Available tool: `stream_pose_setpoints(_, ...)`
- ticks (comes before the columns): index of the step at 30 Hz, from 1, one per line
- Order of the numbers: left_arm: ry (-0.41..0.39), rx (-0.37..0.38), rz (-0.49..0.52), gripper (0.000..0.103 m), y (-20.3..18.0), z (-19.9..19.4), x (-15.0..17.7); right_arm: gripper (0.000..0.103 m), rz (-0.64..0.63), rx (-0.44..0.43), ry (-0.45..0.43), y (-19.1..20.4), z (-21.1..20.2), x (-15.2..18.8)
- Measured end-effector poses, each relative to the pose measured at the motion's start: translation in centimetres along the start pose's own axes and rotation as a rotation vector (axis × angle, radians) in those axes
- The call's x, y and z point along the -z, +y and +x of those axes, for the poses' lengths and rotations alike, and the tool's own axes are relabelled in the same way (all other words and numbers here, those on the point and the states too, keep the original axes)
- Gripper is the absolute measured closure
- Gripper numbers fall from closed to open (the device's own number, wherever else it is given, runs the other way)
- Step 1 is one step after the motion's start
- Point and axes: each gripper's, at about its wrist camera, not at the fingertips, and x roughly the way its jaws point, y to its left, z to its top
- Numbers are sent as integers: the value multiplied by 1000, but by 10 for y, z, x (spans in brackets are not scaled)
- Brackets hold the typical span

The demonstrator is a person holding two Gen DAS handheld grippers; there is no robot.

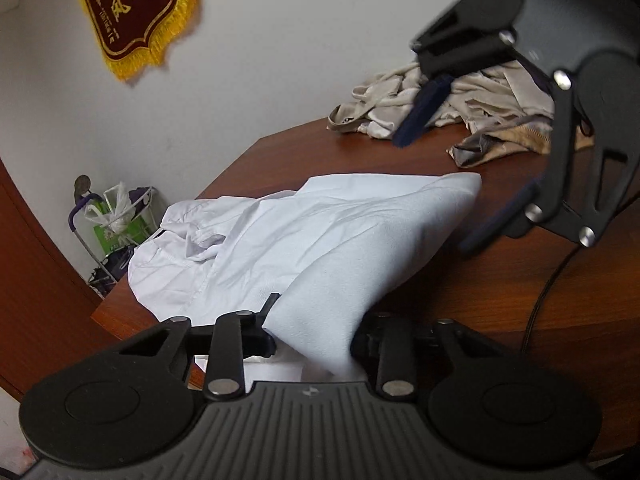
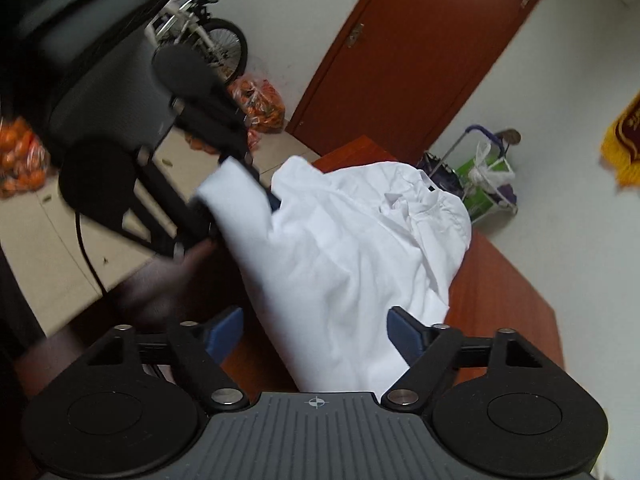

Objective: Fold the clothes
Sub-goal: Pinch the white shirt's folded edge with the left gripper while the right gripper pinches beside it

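An office-like room put to everyday use

A red-brown desk under the jaws; ahead, a fringed pennant on the white wall; a wooden door, bicycle and orange-filled bags beyond.

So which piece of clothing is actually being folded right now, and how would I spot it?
Look at the reddish-brown wooden table. At its near end lies a white shirt, its collar pointing away from the heap of beige clothes at the far end. It is the only pure white garment, spread out alone, with one corner pinched in the left gripper.
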Motion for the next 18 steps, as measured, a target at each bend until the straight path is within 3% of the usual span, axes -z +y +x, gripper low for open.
stream_pose_setpoints(4, -16, 22, -58, 73, 14, -7, -6, 23, -173, 28, 25, 5, 10, 21)
stream_pose_setpoints(6, -19, 31, -75, 74, 19, -10, -7, 36, -216, 35, 31, 2, 18, 26)
stream_pose_setpoints(8, -16, 44, -79, 76, 21, -15, -5, 77, -229, 13, 52, -4, 24, 25)
stream_pose_setpoints(11, -21, 64, -99, 79, 24, -27, 0, 89, -130, -44, 33, -17, 16, 15)
stream_pose_setpoints(14, -13, 125, -160, 79, 30, -44, 4, 90, -77, -78, 28, -14, -3, 7)
stream_pose_setpoints(18, 8, 262, -194, 79, 33, -80, 11, 90, 3, -166, 35, -2, -37, -2)
